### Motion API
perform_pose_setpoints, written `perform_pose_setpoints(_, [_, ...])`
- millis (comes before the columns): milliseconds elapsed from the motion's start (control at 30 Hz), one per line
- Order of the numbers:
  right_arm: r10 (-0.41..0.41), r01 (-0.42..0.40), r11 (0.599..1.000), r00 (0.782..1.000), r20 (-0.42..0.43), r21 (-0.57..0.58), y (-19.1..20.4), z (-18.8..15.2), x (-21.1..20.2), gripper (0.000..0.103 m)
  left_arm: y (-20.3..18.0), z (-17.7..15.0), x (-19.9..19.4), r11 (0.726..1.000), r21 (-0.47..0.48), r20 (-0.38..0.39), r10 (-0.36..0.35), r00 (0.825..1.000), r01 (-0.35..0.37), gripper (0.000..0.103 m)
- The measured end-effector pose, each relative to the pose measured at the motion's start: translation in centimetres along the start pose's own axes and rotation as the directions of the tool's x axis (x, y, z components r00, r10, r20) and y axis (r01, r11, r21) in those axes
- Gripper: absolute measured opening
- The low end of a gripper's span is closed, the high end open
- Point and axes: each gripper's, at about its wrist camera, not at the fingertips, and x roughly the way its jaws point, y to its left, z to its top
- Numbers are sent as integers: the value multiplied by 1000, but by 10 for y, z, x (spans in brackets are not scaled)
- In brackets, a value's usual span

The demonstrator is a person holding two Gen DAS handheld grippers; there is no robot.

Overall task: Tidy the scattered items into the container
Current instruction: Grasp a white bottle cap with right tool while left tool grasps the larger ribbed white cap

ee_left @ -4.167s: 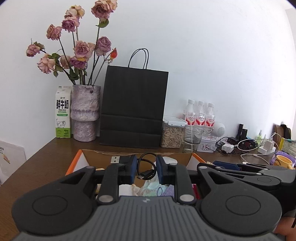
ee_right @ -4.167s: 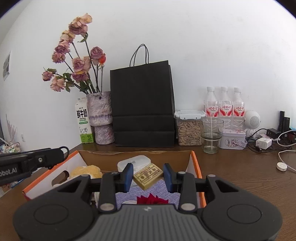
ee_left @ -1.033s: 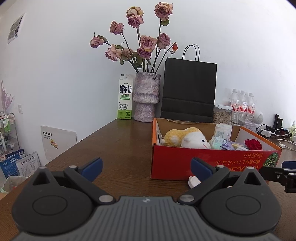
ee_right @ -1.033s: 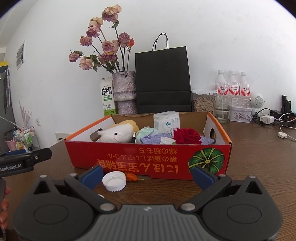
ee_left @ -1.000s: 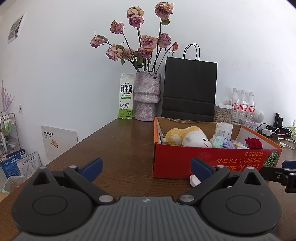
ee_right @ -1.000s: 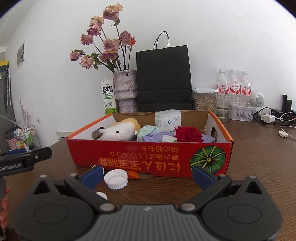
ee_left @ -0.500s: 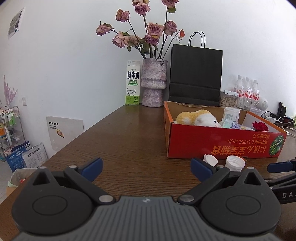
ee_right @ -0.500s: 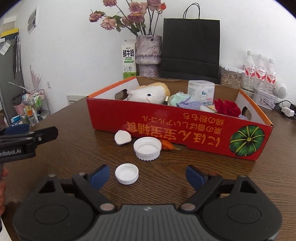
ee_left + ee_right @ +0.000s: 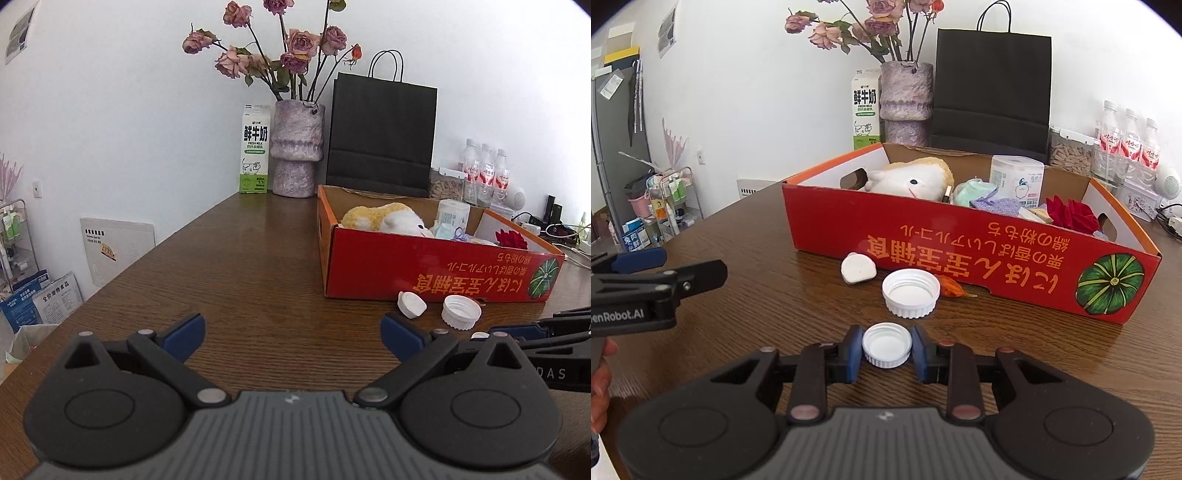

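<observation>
The right gripper (image 9: 887, 350) has just been closing and now squeezes a small white cap (image 9: 887, 349) on the desk (image 9: 775, 295). A second ago its fingers were wide apart. The left gripper (image 9: 291, 332) stays wide open.

Rose (image 9: 1071, 218) half hidden behind box wall (image 9: 960, 243).

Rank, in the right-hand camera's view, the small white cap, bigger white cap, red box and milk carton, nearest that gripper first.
1. small white cap, between the right gripper pads
2. bigger white cap, just beyond
3. red box, behind it
4. milk carton, by the wall
</observation>
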Motion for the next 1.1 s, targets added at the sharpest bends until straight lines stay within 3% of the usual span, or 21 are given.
perform_pose_setpoints(200, [-41, 40, 999, 998, 38, 37, -20, -1, -10, 27, -9, 5, 0, 1000, 8, 8, 1, 1000, -1, 103])
perform_pose_setpoints(567, [-179, 169, 979, 980, 87, 115, -88, -7, -29, 27, -67, 20, 14, 989, 83, -15, -121, 993, 122, 103])
perform_pose_setpoints(1000, [-175, 150, 973, 975, 138, 178, -115, -8, -35, 27, -116, 21, 57, 981, 116, -131, -138, 982, 153, 103])
perform_pose_setpoints(1100, [-180, 150, 967, 975, 134, 208, -122, -8, -34, 27, -125, 22, 65, 978, 125, -152, -146, 978, 165, 99])
